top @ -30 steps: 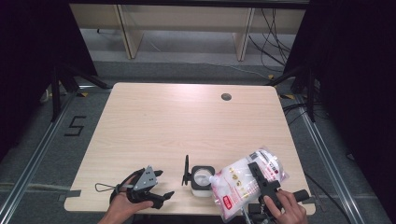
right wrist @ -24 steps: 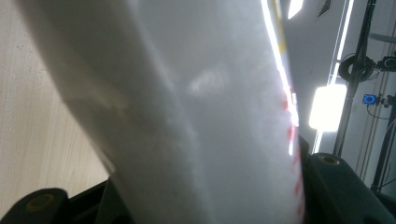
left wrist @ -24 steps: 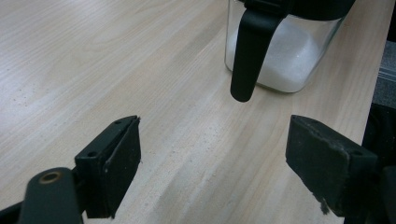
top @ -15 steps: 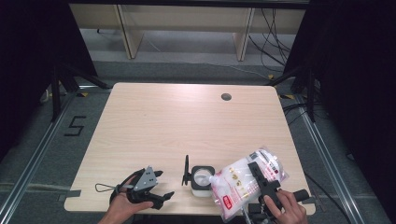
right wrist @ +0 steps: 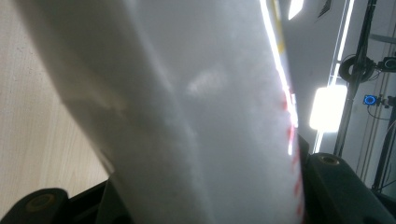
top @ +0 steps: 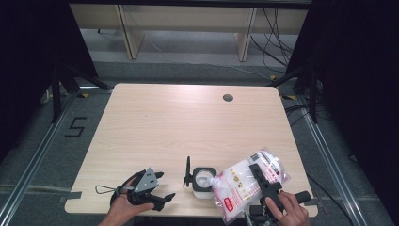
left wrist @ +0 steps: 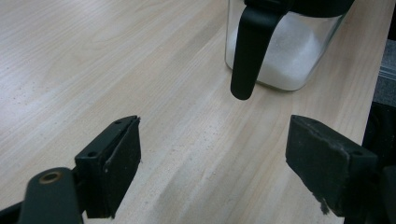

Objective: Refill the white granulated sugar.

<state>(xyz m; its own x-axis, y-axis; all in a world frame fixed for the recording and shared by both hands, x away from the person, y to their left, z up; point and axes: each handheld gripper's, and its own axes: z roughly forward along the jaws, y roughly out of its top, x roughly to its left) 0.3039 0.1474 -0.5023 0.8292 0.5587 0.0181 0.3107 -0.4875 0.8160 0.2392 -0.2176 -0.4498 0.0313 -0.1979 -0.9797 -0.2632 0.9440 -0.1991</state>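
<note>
A clear square container point(top: 205, 180) holding white grains stands near the table's front edge, with its black lid point(top: 187, 172) flipped up on its left side. My right gripper point(top: 261, 177) is shut on a plastic bag of white grains point(top: 244, 184). The bag is tilted, and its spout sits at the container's right rim. In the right gripper view the bag point(right wrist: 187, 116) stands between the two jaws. My left gripper point(top: 164, 185) rests on the table left of the container, open and with nothing in it. In the left gripper view the container point(left wrist: 285, 56) and its hanging lid point(left wrist: 250, 46) lie ahead of the open gripper point(left wrist: 212, 158).
The wooden table point(top: 179, 122) has a round cable hole point(top: 228, 98) near its far edge. Dark floor, metal rails and a shelf frame surround the table.
</note>
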